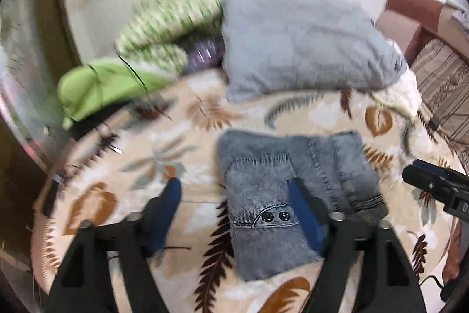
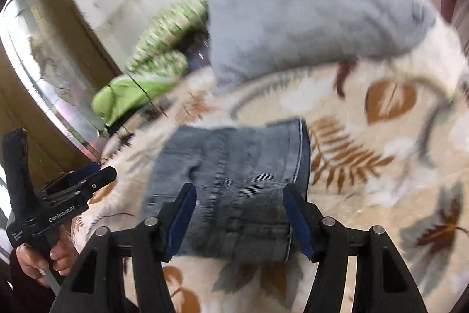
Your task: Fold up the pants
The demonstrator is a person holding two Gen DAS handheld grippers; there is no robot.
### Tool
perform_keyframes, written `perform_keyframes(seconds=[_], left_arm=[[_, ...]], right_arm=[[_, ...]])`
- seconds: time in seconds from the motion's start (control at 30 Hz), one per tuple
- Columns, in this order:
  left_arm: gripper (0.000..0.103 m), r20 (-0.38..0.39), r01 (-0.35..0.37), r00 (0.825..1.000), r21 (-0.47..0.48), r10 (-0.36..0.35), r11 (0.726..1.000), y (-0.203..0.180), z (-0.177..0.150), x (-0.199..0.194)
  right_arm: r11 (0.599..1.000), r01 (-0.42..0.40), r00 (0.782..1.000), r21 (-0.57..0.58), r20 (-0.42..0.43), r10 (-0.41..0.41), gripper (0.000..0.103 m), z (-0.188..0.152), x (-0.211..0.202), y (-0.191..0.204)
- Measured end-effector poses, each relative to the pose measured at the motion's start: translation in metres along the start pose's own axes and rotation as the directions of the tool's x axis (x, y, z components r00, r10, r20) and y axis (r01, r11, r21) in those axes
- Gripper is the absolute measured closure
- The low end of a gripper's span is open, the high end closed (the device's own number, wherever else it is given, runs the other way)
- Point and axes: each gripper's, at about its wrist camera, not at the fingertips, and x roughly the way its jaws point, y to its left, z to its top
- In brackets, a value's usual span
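The pants are grey-blue jeans (image 1: 278,195), folded into a compact bundle on a leaf-patterned blanket (image 1: 164,160). They also show in the right wrist view (image 2: 234,181). My left gripper (image 1: 234,189) is open above the bundle's left part, one finger beside it over the blanket and one over the denim. My right gripper (image 2: 239,195) is open, its fingers spread over the bundle's near end, holding nothing. The right gripper also shows at the right edge of the left wrist view (image 1: 433,184), and the left gripper at the left of the right wrist view (image 2: 73,184).
A grey pillow (image 1: 307,46) lies behind the jeans. Green patterned and plain green fabrics (image 1: 152,49) are piled at the back left. A brown striped couch (image 1: 439,78) is at the right. A window frame (image 2: 44,63) is at the left.
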Motion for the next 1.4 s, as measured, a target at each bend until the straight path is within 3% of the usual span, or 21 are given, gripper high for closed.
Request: perform_keyframes(seconds=[0.2,0.43,0.6,0.73,1.03,1.4], left_arm=[[0.011,0.126,-0.096,0.987,-0.007,0.096,0.995,0.000,0.002,-0.079],[0.003,0.209,-0.176,0.961,-0.049,0.183,0.983,0.005,-0.002,-0.139],[0.002,0.257,-0.173,0.948,-0.089,0.190,0.981,0.010,-0.005,-0.173],[0.001,0.289,-0.203,0.930,-0.104,0.225,0.974,0.011,-0.008,-0.192],[0.001,0.298,-0.208,0.924,-0.141,0.242,0.968,0.020,-0.012,-0.211],[0.001,0.298,-0.256,0.907,-0.170,0.297,0.952,0.035,-0.018,-0.211]], right_arm=[[0.997,0.011,0.991,-0.071,0.135,-0.002,0.037,-0.006,-0.073,0.051],[0.991,0.058,0.961,-0.123,0.277,-0.021,0.032,-0.012,-0.140,0.097],[0.985,0.103,0.932,-0.137,0.358,-0.048,0.026,-0.018,-0.169,0.115],[0.983,0.123,0.925,-0.139,0.374,-0.063,0.026,-0.022,-0.181,0.124],[0.975,0.157,0.923,-0.156,0.375,-0.088,0.026,-0.029,-0.182,0.132],[0.960,0.166,0.947,-0.225,0.308,-0.091,0.026,-0.043,-0.154,0.152]])
